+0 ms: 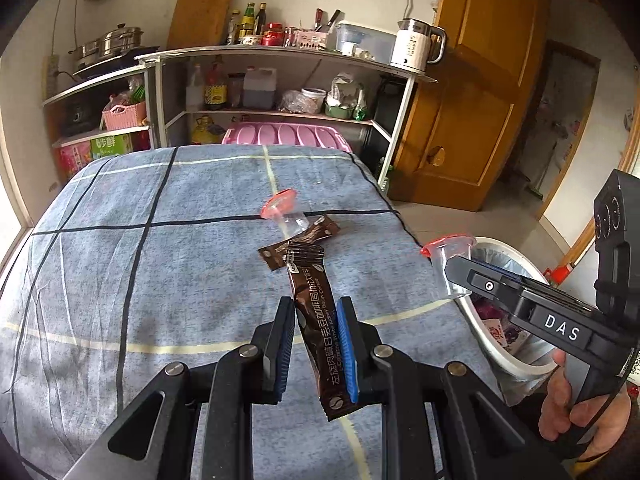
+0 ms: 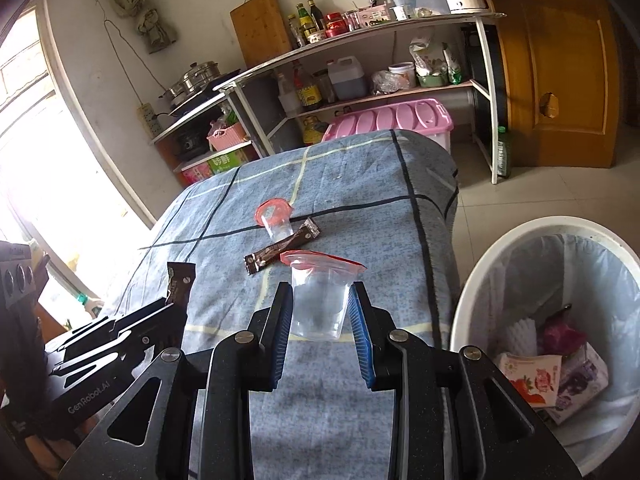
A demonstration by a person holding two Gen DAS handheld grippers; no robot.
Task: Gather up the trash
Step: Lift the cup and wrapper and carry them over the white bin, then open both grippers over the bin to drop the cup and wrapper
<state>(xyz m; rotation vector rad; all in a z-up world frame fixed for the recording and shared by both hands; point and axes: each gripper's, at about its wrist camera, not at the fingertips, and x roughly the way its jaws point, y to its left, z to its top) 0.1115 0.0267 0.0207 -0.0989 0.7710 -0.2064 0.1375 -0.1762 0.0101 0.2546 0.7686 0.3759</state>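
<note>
Risk sat with my right gripper (image 2: 320,312), pinching a thin clear cup (image 2: 318,304) just beside the bin (image 2: 472,280) off the tabletop's right edge, while my left gripper (image 1: 316,340) clamped a slippery coffee sachet (image 1: 320,328) that could slide out.

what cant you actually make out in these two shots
- Bottom of the trash bin: right wrist view cuts it at the frame edge; in the left wrist view the right claw covers it.
- Small print on the coffee sachet: partly behind the left claw pads.
- Whether the held plastic cup holds residue: too clear to tell.
- Wrappers in the bin: labels too small.
</note>
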